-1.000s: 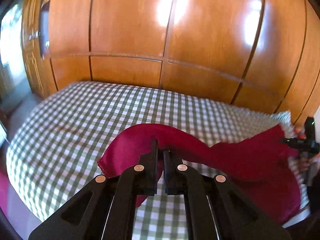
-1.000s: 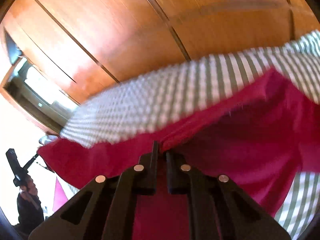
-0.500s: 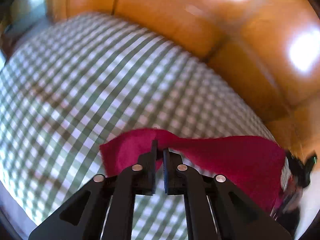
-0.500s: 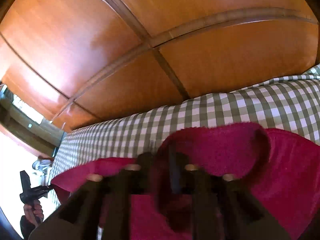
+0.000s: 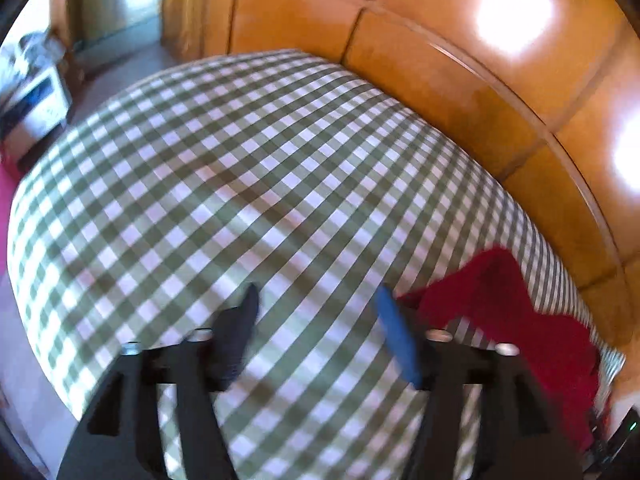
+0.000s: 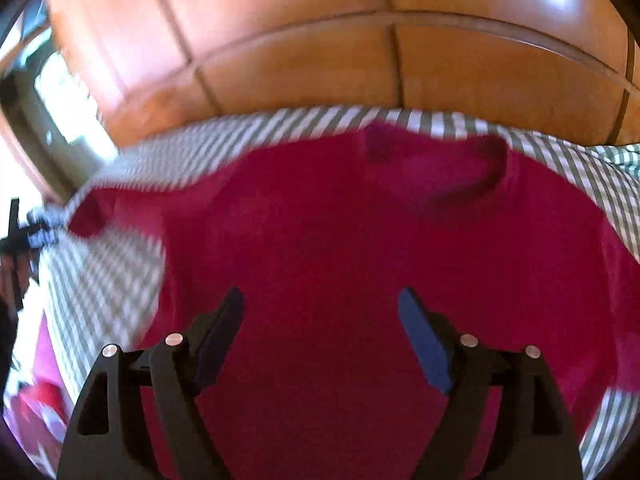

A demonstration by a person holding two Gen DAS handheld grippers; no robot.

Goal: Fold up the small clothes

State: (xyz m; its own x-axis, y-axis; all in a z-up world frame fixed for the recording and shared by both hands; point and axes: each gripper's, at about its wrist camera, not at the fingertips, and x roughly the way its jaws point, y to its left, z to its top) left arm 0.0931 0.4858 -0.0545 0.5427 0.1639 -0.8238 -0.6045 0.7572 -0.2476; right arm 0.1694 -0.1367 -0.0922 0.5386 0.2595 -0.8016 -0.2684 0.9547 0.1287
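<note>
A crimson small shirt [image 6: 360, 240] lies spread on the green-and-white checked bedcover [image 6: 112, 288], its neck opening toward the wooden wall. My right gripper [image 6: 320, 300] is open and empty just above the shirt's body. My left gripper [image 5: 316, 296] is open and empty over bare checked cover [image 5: 240, 168]; the shirt's sleeve [image 5: 500, 300] lies just right of its right finger. In the right wrist view the other gripper [image 6: 20, 232] shows blurred at the far left edge.
A glossy wooden panelled wall [image 5: 460, 60] runs along the far side of the bed. The bed's left edge drops to the floor [image 5: 24, 360]. A white unit [image 5: 32, 104] stands at the far left. Pink cloth [image 6: 36, 412] lies beside the bed.
Both grippers have let go of the shirt and opened wide. The shirt, held up stretched between them before, now lies flat on the bed. The left gripper has swung left.
</note>
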